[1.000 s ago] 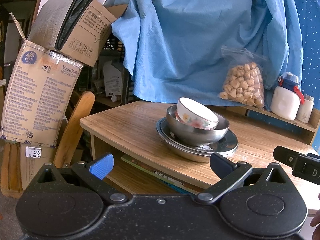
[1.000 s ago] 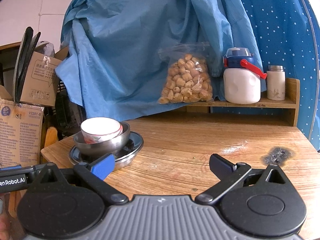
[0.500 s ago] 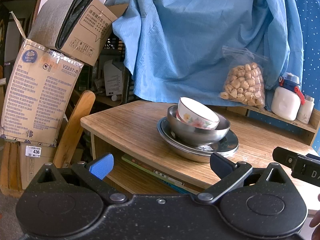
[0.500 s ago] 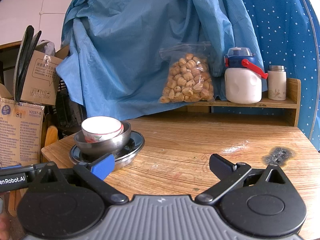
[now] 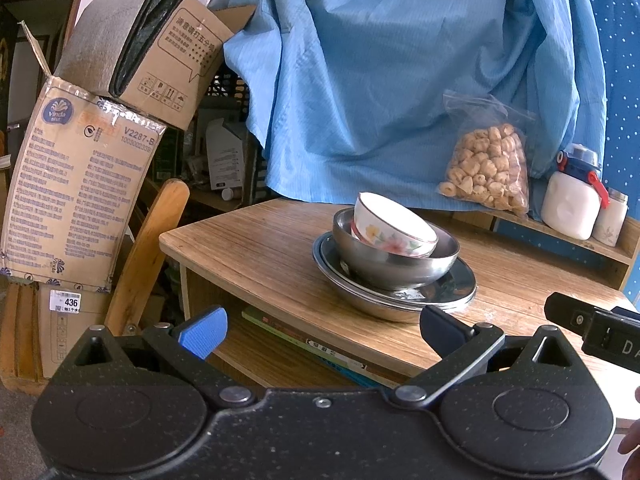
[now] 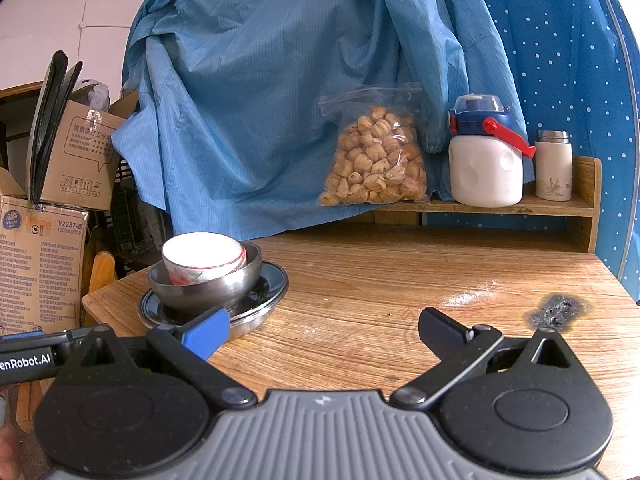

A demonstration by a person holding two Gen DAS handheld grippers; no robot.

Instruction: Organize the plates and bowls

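Observation:
A white floral ceramic bowl (image 5: 394, 224) lies tilted inside a steel bowl (image 5: 396, 262), which sits on stacked steel plates (image 5: 452, 294) on the wooden table (image 5: 260, 248). The same stack shows in the right wrist view: ceramic bowl (image 6: 202, 254), steel bowl (image 6: 208, 288), plates (image 6: 268, 300). My left gripper (image 5: 322, 326) is open and empty, off the table's near-left corner, short of the stack. My right gripper (image 6: 322, 328) is open and empty above the table's front, right of the stack.
A bag of snacks (image 6: 376, 160), a white jug (image 6: 486, 164) and a small flask (image 6: 553, 170) stand on a low shelf (image 6: 560, 210) at the back. Blue cloth (image 6: 280, 80) hangs behind. Cardboard boxes (image 5: 76, 192) and a wooden chair (image 5: 148, 240) stand left of the table.
Both grippers have drifted very slightly; the stack of bowls and plates has not moved. Both grippers stay open.

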